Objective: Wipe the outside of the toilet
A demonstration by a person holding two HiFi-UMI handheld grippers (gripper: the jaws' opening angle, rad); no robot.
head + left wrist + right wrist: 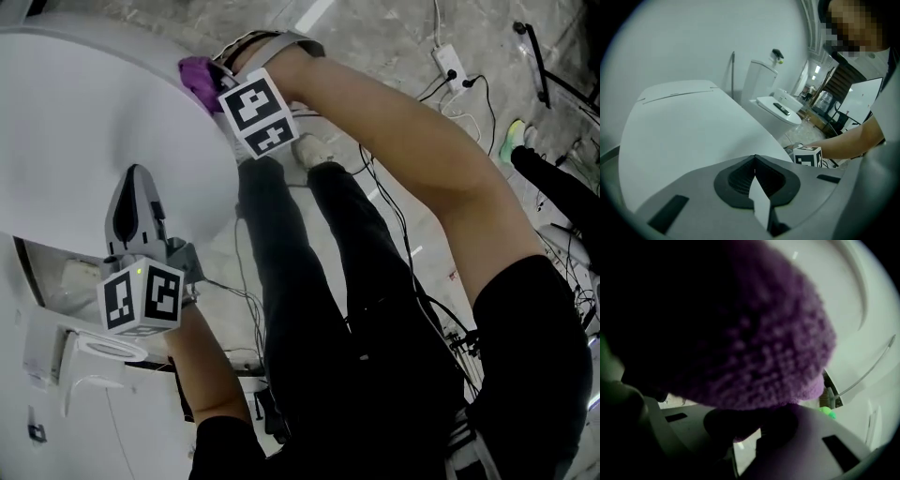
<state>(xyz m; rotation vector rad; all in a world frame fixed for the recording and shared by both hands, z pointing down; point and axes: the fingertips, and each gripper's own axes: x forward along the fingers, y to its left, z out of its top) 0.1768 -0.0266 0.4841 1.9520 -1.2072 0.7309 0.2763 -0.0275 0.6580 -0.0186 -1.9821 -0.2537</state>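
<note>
Pointing at the person (309, 281), toilet (94, 122) meets cloth (194, 77) in right hand-held gripper (217, 82).

No text, brand, number or sign readable anywhere, only black-and-white square marker patterns without letters, on the left cube (141, 297) behind the left gripper (134, 187) and the right cube (258, 114) behind the right gripper (208, 80).

The head view looked steeply down onto the toilet lid (84, 131); the left gripper view skimmed low along that same lid, and the right gripper view sat close behind the purple cloth (740, 333)
</note>
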